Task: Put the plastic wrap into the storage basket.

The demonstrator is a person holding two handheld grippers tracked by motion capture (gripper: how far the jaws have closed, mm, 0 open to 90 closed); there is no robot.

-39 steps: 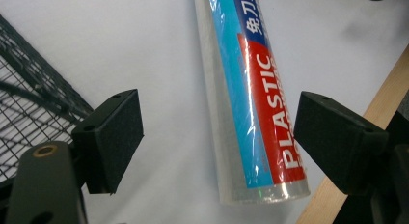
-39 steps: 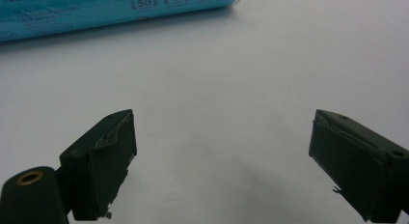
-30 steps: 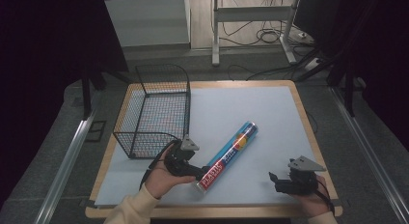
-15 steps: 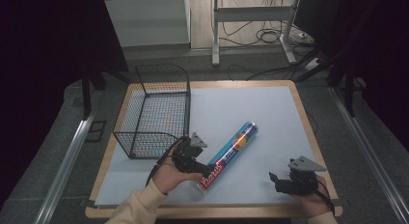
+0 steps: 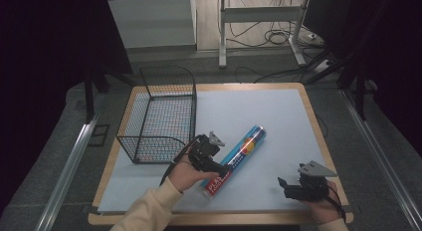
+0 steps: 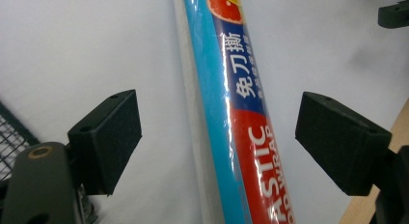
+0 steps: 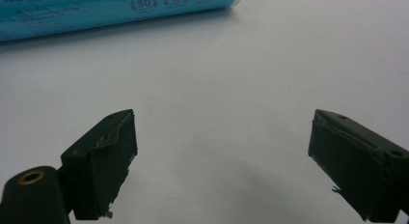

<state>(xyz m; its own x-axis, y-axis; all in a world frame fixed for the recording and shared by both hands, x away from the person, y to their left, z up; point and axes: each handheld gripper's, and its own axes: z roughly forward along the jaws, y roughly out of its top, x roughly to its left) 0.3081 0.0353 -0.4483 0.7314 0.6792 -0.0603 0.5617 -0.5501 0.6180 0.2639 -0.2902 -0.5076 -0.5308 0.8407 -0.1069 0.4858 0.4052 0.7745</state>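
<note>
A long roll of plastic wrap [image 5: 238, 157], blue with a red label, lies diagonally on the white mat [image 5: 268, 111]. My left gripper [image 5: 219, 167] is over the roll's near end. In the left gripper view it [image 6: 222, 142] stands open, and the roll [image 6: 231, 89] runs up between the two jaws with a gap on each side. My right gripper [image 5: 284, 185] rests open near the table's front right, apart from the roll. In the right gripper view, the space between its jaws [image 7: 222, 156] holds nothing but bare mat, with the roll [image 7: 111, 11] lying farther off at the top left.
A black wire basket [image 5: 159, 116] stands on the left of the table, close behind my left hand; its mesh [image 6: 9, 132] shows at the left edge of the left gripper view. The table's wooden rim [image 5: 224, 219] runs along the front.
My left gripper has moved to the right, over the near end of the roll, so that its jaws now straddle it. The right gripper and the roll have stayed put.
</note>
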